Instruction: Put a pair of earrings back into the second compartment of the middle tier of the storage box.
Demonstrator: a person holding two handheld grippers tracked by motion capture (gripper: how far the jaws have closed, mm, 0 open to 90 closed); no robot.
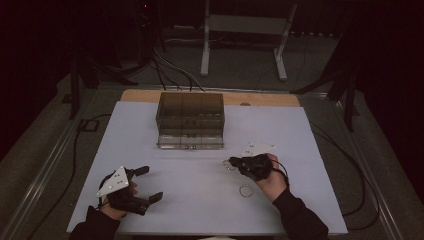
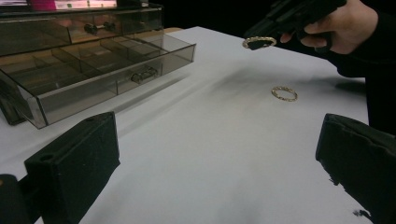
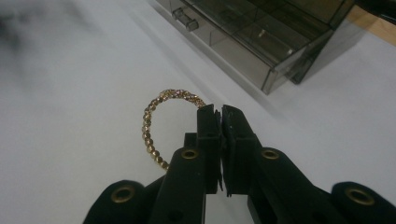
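Observation:
A smoky clear drawer box (image 1: 190, 112) stands at the back middle of the white table, its lowest drawer (image 2: 93, 79) pulled out with bare compartments. My right gripper (image 1: 231, 162) hangs right of centre, a little above the table, shut on a gold beaded bracelet (image 3: 146, 127) pinched at its rim between the pads (image 3: 208, 122). The left gripper view catches that bracelet (image 2: 258, 42) held in the air. A second gold bracelet (image 1: 246, 190) lies flat on the table near the right hand (image 2: 284, 93). My left gripper (image 1: 150, 183) rests at the front left, open, with nothing between its jaws (image 2: 217, 158).
The white table top (image 1: 300, 210) ends in a wooden strip (image 1: 140, 95) at the back. Cables (image 1: 75, 150) run along the floor on both sides. A metal stand (image 1: 245, 30) is behind the table. The box's upper drawers (image 3: 252, 32) are pushed in.

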